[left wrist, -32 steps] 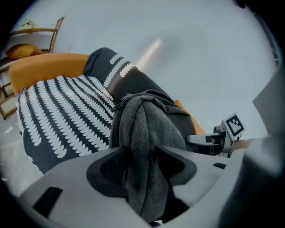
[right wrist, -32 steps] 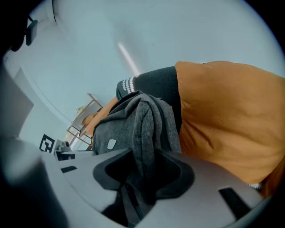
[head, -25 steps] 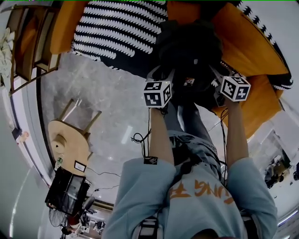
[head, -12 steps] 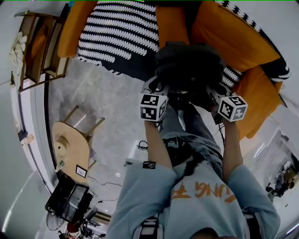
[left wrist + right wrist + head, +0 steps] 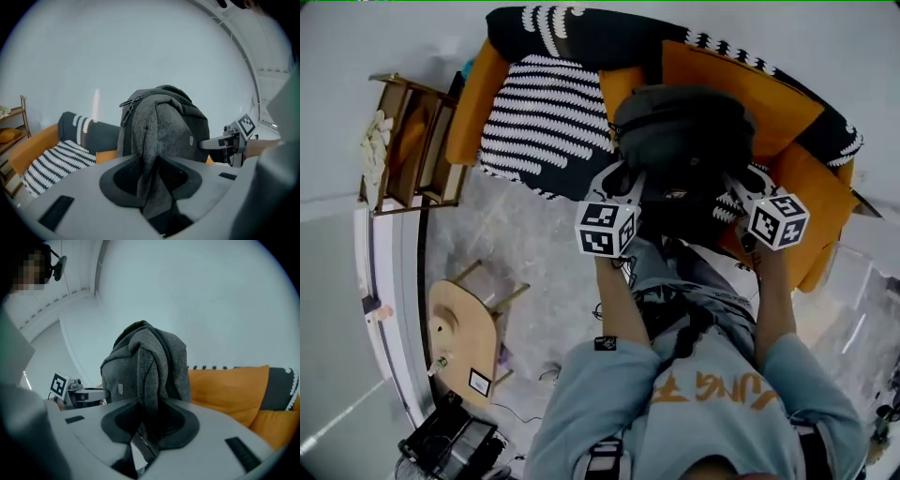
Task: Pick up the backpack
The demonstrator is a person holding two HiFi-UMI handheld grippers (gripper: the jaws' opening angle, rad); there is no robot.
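Note:
The dark grey backpack (image 5: 684, 141) hangs in the air in front of the orange sofa (image 5: 787, 103), held up from both sides. My left gripper (image 5: 623, 180) grips a fold of its grey fabric (image 5: 164, 126), and its jaws are still closing on that fold (image 5: 152, 180). My right gripper (image 5: 744, 185) is shut on a grey strap or fold at the other side (image 5: 147, 376). Each gripper shows in the other's view: the right gripper (image 5: 232, 138) beside the bag, the left gripper (image 5: 70, 390) likewise. The bag's underside is hidden.
A black-and-white striped blanket (image 5: 544, 122) covers the sofa's left part, with orange cushions (image 5: 811, 202) at the right. A wooden shelf (image 5: 408, 155) stands to the sofa's left. A round wooden stool (image 5: 461, 328) and black equipment (image 5: 450, 445) stand on the marble floor.
Both grippers have risen together and carried the backpack up off the sofa seat. The left gripper has also rolled.

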